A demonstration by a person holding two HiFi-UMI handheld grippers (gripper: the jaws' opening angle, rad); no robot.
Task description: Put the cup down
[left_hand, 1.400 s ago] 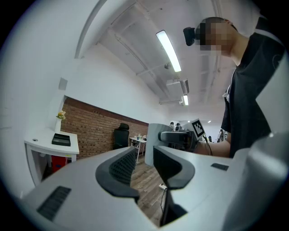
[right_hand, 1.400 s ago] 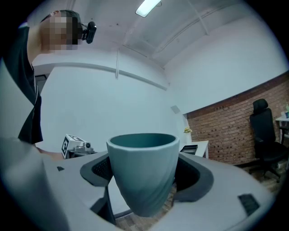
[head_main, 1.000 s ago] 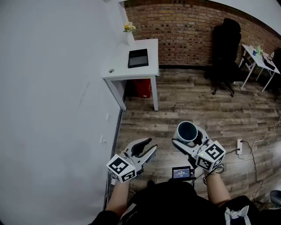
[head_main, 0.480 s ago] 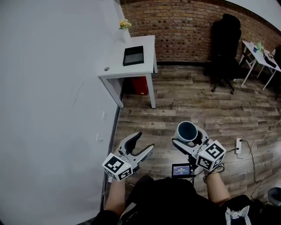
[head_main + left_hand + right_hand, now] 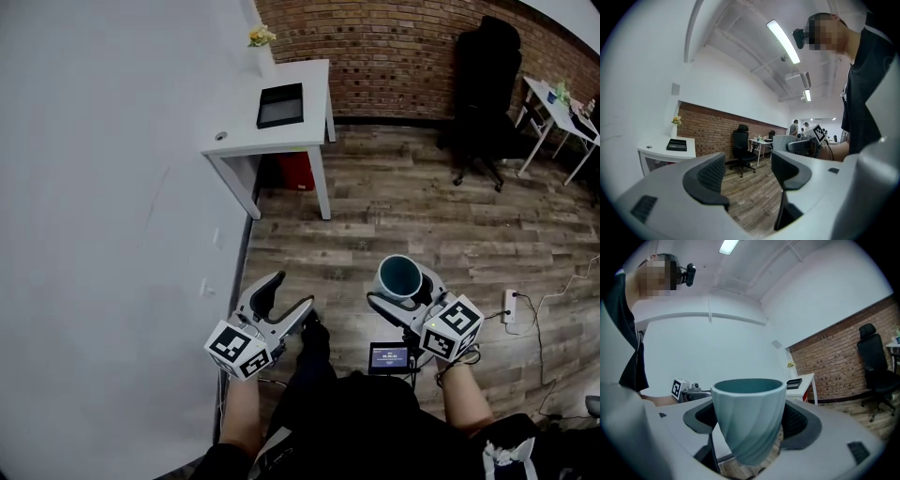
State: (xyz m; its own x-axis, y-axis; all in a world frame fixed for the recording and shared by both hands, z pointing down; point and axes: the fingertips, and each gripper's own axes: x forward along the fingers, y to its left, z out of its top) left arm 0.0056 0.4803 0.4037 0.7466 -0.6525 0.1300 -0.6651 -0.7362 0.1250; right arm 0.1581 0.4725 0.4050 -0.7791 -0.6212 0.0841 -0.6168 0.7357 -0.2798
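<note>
- One blue-green cup with a twisted, ribbed wall (image 5: 749, 418) is the only thing carried. It hangs in the air over the wooden plank floor (image 5: 422, 216), just in front of the person, and rests on no surface.
- Both pads (image 5: 799, 420) of the right gripper (image 5: 405, 292) press on opposite sides of the cup's wall. They pinch it at mid-body, so the rim stands above them and the base hangs below.
- Seen from the head view, the cup (image 5: 400, 278) sits about upright with its mouth open to the ceiling. In the right gripper view it leans slightly.
- The step in hand looks like the carry: the cup is gripped and not yet set down.
- Next, I judge, it needs a surface. The white table (image 5: 244, 131) with a black tray (image 5: 281, 105) stands well apart, ahead by the wall. The cup would have to reach it, come down level, and only then be released.
- The left gripper (image 5: 750, 171) holds nothing. Its jaws have just been opening and stand spread wide, with only floor showing between them, near the cup but apart from it.
</note>
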